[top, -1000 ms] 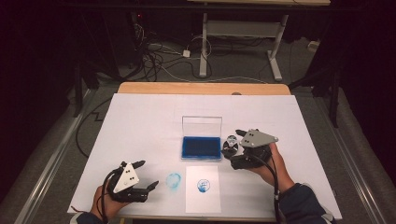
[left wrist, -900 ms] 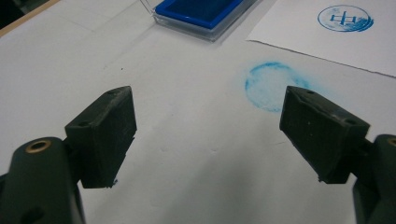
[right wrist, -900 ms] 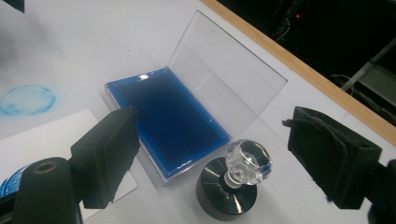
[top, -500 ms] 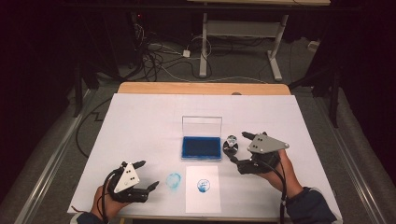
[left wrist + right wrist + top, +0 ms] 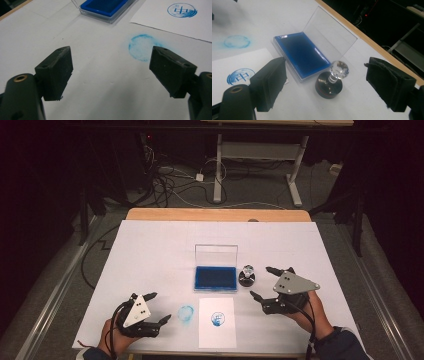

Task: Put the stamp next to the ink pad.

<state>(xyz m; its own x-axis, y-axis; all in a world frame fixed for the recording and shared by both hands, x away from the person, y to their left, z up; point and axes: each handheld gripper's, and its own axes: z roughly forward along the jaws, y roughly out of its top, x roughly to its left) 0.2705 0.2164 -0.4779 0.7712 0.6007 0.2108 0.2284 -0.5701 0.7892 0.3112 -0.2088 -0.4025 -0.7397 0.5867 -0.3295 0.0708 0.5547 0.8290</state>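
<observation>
A stamp [image 5: 246,275] with a clear faceted knob and a black round base [image 5: 328,88] stands upright just right of the blue ink pad [image 5: 215,278], whose clear lid [image 5: 329,35] is raised. In front of the pad lies a white sheet [image 5: 216,321] bearing a round blue print [image 5: 239,76]. My right gripper [image 5: 261,282] is open a little to the right of the stamp, and the stamp stands ahead of its jaws [image 5: 325,65] untouched. My left gripper [image 5: 159,307] rests open near the front left, holding nothing, with a blue ring smear [image 5: 142,47] ahead of its right jaw.
A white cover [image 5: 160,250] spreads over the table, with the wooden edge [image 5: 215,214] showing at the far side. Beyond it are cables and a desk frame [image 5: 295,180] on the dark floor.
My right gripper has drawn back to the right, away from the stamp, which stays standing beside the ink pad. The left gripper has kept still.
</observation>
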